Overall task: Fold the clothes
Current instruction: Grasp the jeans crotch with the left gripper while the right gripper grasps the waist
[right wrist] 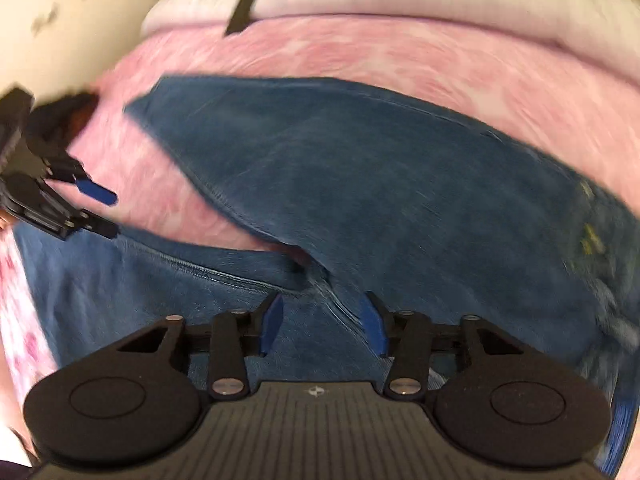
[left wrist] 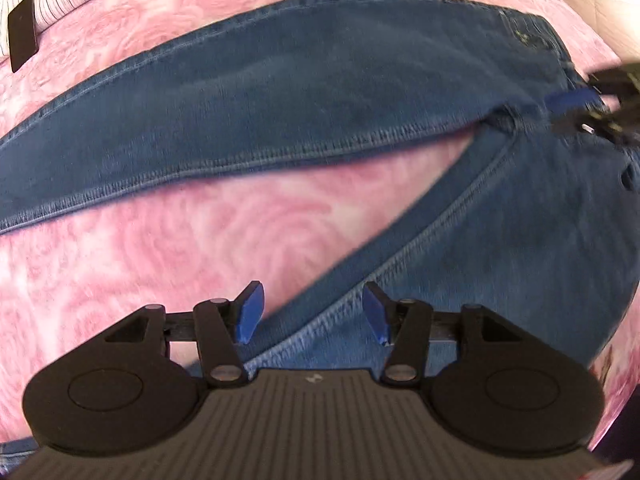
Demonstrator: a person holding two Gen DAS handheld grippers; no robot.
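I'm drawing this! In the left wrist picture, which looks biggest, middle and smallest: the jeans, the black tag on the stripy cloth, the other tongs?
1. Jeans, by far.
2 and 3. Black tag and other tongs look alike; those tongs are blurred and cut off at the picture's edge, so I won't rank them.

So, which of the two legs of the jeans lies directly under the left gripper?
The nearer leg, running diagonally up to the crotch; the left gripper hangs open above its inner seam. The other leg stretches across the pink bedspread farther away.
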